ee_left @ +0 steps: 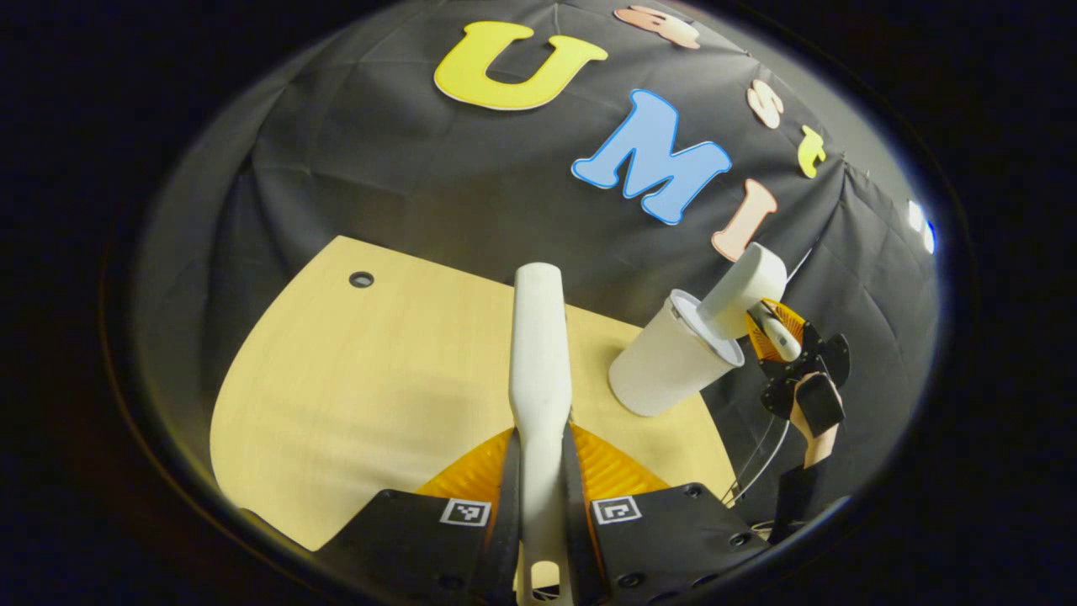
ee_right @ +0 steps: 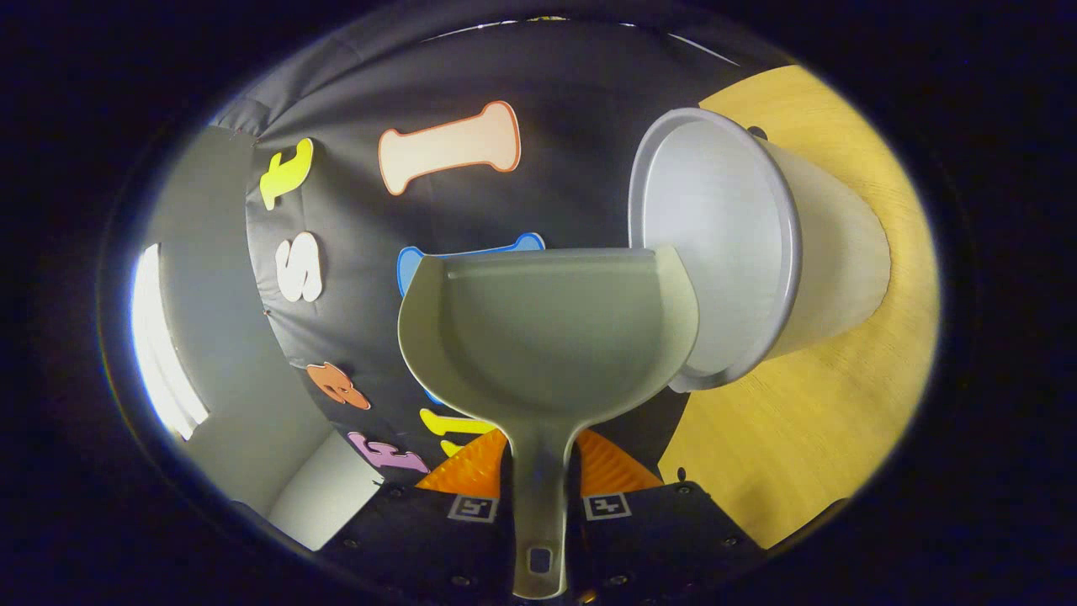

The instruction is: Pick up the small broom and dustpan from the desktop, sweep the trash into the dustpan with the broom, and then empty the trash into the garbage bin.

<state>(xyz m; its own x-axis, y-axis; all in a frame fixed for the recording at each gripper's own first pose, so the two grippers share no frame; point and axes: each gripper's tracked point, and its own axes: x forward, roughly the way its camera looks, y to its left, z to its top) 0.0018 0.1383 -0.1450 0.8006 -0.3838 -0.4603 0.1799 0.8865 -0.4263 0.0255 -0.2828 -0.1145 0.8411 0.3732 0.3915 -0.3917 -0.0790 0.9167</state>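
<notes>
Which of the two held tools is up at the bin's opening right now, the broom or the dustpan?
The pale plastic dustpan in the right tongs: its edge meets the white bin's rim. The white broom handle points over the wooden desktop.

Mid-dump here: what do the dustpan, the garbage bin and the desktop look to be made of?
Dustpan: likely moulded plastic, pale grey-green, smooth with a soft sheen and a one-piece handle.
Garbage bin: probably plastic too, matte off-white wall with a smoother grey rim.
Desktop: light wood-look board with fine straight grain lines, possibly laminate; whether it is solid wood can't be told.
</notes>
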